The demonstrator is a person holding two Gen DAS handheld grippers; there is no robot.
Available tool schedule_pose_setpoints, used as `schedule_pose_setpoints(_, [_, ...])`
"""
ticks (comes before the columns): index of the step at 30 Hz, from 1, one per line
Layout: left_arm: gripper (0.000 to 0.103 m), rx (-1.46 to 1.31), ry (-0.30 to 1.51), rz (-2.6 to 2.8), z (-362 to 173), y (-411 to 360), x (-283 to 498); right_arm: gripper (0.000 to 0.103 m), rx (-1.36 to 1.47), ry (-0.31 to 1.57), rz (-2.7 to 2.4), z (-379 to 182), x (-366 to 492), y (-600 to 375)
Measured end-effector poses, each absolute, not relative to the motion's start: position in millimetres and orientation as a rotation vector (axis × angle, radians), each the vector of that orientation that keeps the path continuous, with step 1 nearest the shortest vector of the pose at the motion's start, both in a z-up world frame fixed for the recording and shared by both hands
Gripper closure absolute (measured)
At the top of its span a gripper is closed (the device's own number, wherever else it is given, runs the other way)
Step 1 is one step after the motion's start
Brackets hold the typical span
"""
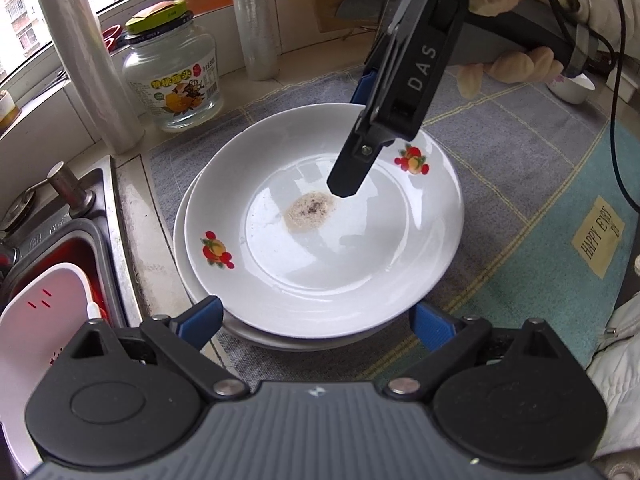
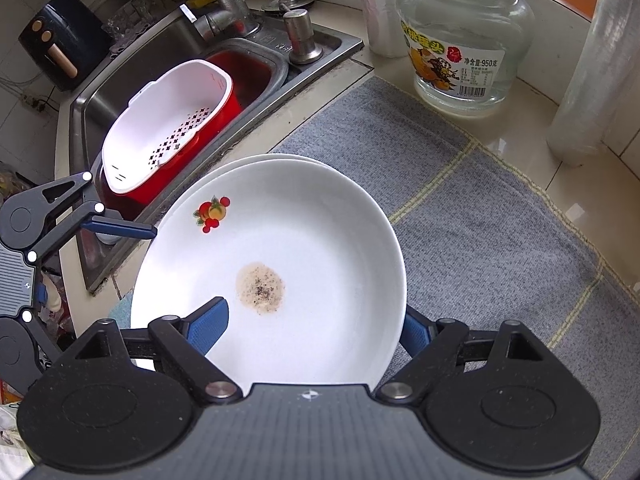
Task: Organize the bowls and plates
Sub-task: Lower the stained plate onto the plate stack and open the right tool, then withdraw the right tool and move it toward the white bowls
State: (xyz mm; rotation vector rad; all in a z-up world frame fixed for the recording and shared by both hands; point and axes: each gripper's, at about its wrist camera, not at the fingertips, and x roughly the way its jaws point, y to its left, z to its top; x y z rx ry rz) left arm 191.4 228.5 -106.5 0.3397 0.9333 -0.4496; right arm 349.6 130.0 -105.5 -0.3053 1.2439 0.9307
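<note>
White stacked plates (image 1: 320, 248) — blue-padded gripper (image 2: 312, 328) astride

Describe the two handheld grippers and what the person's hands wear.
Both grippers are black with rounded pivot housings, silver bolts, a ribbed grey centre plate and blue ribbed fingers. The right gripper carries white letters "DAS" on its side, a grey handle and black cables trailing from it. The left gripper shows white round markers. The hand on the right gripper wears a cream glove and pale quilted sleeve.
</note>
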Motion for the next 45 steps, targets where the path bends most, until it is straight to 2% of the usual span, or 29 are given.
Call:
schedule_pose_setpoints(7, [0.004,0.290,0.902,-0.420,-98.4,235.2,190.4,0.007,-0.308,1.214,0.939,-99.2,344.0,129.3])
schedule_pose_setpoints(11, [0.003,0.287,0.873,-0.399,-94.4,233.4,184.9,0.000,-0.311,1.180,0.930,-95.3,337.2,127.9])
schedule_pose_setpoints(17, [0.003,0.282,0.836,-0.353,-90.9,230.5,180.7,0.000,-0.352,1.110,0.884,-94.0,321.9,124.5])
schedule_pose_setpoints(24, [0.003,0.232,0.801,-0.241,-89.2,230.9,178.4,0.000,-0.415,0.940,0.765,-96.2,293.4,112.9])
schedule_pose_setpoints(35, [0.003,0.145,0.681,-0.004,-76.4,221.0,176.5,0.000,-0.255,0.802,0.411,-106.3,243.8,74.6])
schedule_pose_setpoints(45, [0.003,0.141,0.677,-0.180,-78.8,170.7,174.2,0.000,-0.256,0.781,0.208,-96.6,202.2,14.1])
